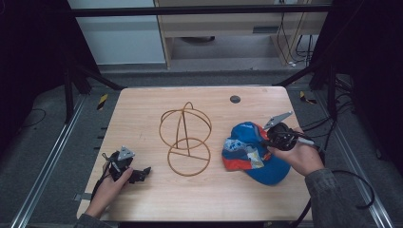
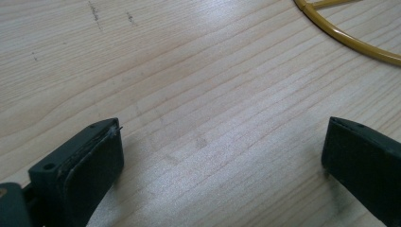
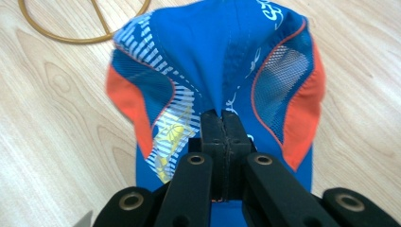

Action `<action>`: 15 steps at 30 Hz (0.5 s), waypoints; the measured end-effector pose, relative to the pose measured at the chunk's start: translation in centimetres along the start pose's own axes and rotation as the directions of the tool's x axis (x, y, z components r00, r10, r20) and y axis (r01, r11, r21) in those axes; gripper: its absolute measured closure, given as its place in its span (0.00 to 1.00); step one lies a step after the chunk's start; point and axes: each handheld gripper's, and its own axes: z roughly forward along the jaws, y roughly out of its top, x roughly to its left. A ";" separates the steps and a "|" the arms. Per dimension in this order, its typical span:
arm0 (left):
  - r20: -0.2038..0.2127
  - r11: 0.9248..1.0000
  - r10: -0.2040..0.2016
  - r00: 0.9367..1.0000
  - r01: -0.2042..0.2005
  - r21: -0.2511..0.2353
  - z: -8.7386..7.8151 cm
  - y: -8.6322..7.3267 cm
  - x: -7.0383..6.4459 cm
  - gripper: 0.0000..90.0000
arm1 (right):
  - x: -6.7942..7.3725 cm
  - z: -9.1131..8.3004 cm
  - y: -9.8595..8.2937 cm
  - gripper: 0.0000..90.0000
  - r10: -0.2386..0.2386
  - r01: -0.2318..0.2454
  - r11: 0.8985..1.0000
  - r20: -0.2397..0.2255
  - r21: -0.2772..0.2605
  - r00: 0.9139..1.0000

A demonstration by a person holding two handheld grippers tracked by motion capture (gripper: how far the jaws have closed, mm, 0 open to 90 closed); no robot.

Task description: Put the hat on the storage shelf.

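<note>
Pinched at the crown by the right gripper (image 3: pixel 221 124), jaws pressed together on a fold of blue fabric: a blue cap (image 1: pixel 252 152) with orange and striped side panels, lying on the right half of the wooden table (image 1: pixel 142 114), brim toward the person. Just to its left, apart from it, a wire hat stand (image 1: pixel 186 137), ring base flat on the wood and a rounded cage of hoops rising above. Resting low at the near left corner, well apart from both, the left gripper (image 1: pixel 132 172), jaws spread wide over bare wood in the left gripper view, an arc of the stand's base ring (image 2: pixel 350 40) crossing the upper right corner there. Likely job in hand: lifting the cap and seating it over the cage. Thin purchase, though, judging from the right gripper view, with little more than a tuck of cloth between the pads (image 3: pixel 212 130); a quick lift could let it slip out and drop the cap. Light wire frame, too, with nothing bracing it: a brim or panel catching a hoop on the way over could drag or tip the stand. Soft crown likely to sag when raised, so a landing off-centre and a slide down one side also possible.
</note>
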 end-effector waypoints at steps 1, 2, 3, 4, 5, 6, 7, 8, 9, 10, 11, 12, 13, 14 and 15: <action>0.000 1.000 0.001 1.000 -0.001 0.000 0.0 0.0 0.0 0.00 | 0.0 -0.2 0.1 1.00 0.002 -0.002 1.000 -0.002 -0.003 1.000; 0.000 1.000 0.001 1.000 -0.001 0.000 0.0 0.0 0.0 0.00 | 0.0 -0.5 0.3 1.00 0.004 -0.004 1.000 -0.001 -0.007 1.000; 0.000 1.000 0.001 1.000 -0.001 0.000 0.0 0.0 0.0 0.00 | -0.1 -0.8 0.5 1.00 0.004 -0.004 1.000 -0.001 -0.008 1.000; 0.000 1.000 0.001 1.000 -0.001 0.000 0.0 0.0 0.0 0.00 | -0.1 -1.1 0.7 1.00 0.004 -0.004 1.000 -0.001 -0.009 1.000; 0.000 1.000 0.001 1.000 -0.001 0.000 0.0 0.0 0.0 0.00 | -0.2 -1.5 0.9 1.00 0.001 -0.001 1.000 0.002 -0.013 1.000; 0.000 1.000 0.000 1.000 0.000 0.000 0.0 0.0 0.0 0.00 | -0.2 -1.8 1.1 1.00 0.003 -0.003 1.000 0.003 -0.018 1.000; 0.000 1.000 0.000 1.000 0.000 0.000 0.0 0.0 0.0 0.00 | -0.3 -2.2 1.3 1.00 0.003 -0.003 1.000 0.004 -0.022 1.000; 0.000 1.000 0.000 1.000 0.000 0.000 0.0 0.0 0.0 0.00 | -0.4 -2.6 1.5 1.00 0.002 -0.002 1.000 0.003 -0.029 1.000; 0.000 1.000 -0.001 1.000 0.001 0.000 0.0 0.0 0.0 0.00 | -0.4 -2.9 1.8 1.00 0.003 -0.002 0.999 0.006 -0.033 1.000; 0.000 1.000 -0.001 1.000 0.001 0.000 0.0 0.0 0.0 0.00 | -0.4 -3.3 2.0 1.00 0.001 -0.001 0.999 0.007 -0.036 1.000; 0.000 1.000 0.000 1.000 0.000 0.000 0.0 0.0 0.0 0.00 | -0.4 -3.8 2.3 1.00 -0.002 0.002 0.999 0.010 -0.040 1.000; 0.000 1.000 0.000 1.000 0.000 0.000 0.0 0.0 0.0 0.00 | -0.5 -4.2 2.6 1.00 -0.004 0.005 0.999 0.011 -0.046 1.000; 0.000 1.000 0.000 1.000 0.000 0.000 0.0 0.0 0.0 0.00 | -0.5 -4.6 2.9 1.00 -0.005 0.005 0.999 0.013 -0.046 1.000; 0.000 1.000 0.000 1.000 0.000 0.000 0.0 0.0 0.0 0.00 | -0.4 -5.0 3.2 1.00 -0.008 0.008 0.999 0.012 -0.052 1.000; 0.000 1.000 0.000 1.000 0.000 0.000 0.0 0.0 0.0 0.00 | -0.4 -5.4 3.6 1.00 -0.011 0.012 0.998 0.013 -0.054 1.000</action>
